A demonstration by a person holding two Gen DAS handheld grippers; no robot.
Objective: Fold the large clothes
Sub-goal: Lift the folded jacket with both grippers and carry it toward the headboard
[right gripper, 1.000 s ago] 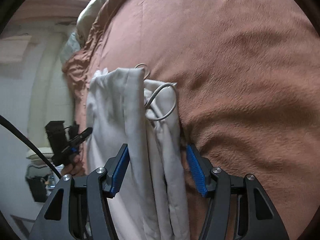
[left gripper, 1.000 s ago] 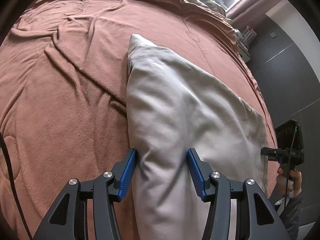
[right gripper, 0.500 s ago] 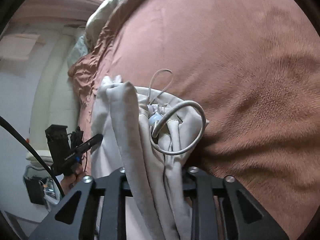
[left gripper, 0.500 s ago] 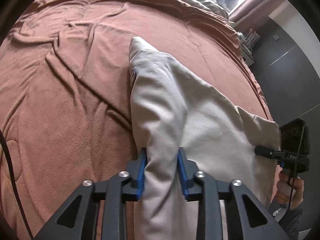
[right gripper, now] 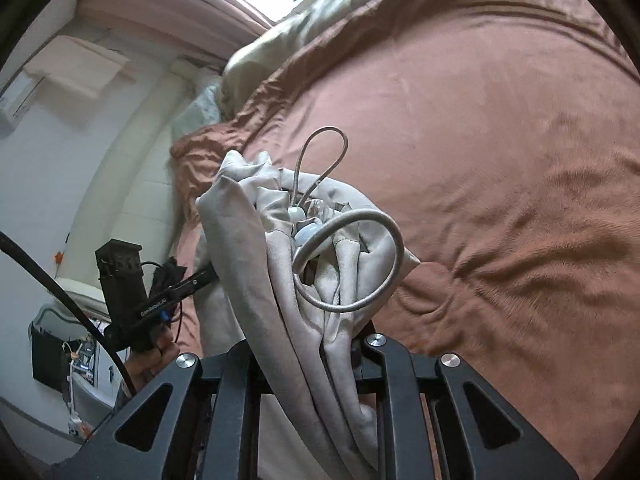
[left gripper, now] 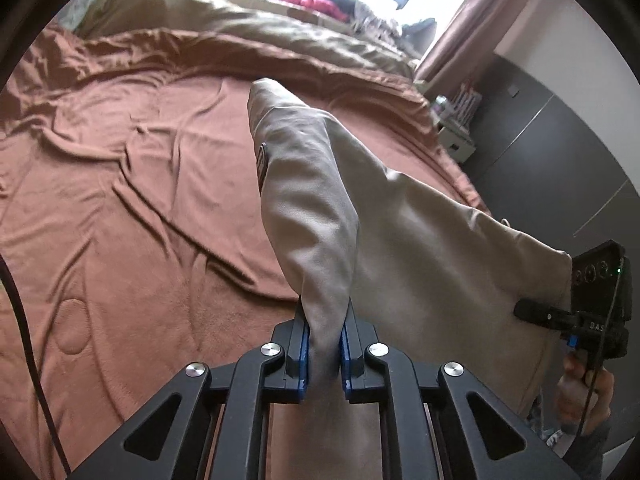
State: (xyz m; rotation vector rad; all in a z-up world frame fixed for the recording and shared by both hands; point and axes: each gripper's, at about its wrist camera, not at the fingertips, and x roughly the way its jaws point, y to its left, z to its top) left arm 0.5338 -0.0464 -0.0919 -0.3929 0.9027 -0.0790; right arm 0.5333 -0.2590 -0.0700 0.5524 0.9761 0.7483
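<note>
Surface: a wide bed is being covered by a rust-brown blanket [left gripper: 120, 208], wrinkled in long folds; an olive duvet [left gripper: 248, 28] is lying bunched along its far side.
Room: a bright window and a brown curtain [left gripper: 460, 28] are being seen beyond the bed; dark cupboard doors [left gripper: 560, 152] are standing at the right side.
Garment: a large beige garment [left gripper: 360, 216] is being lifted off the blanket at its near end, while its far tip is lying on the blanket.
Left gripper [left gripper: 324, 344]: its jaws have just been closing, and a fold of the garment is being pinched between the blue pads [left gripper: 305, 344].
Right gripper [right gripper: 308, 348]: its jaws have just been closing; the bunched end with the drawstring loops [right gripper: 352, 256] is being clamped, the pads being hidden by cloth.
Edges: the right edge of the bed is running near the cupboards; much bare blanket is lying at the left of the garment.
</note>
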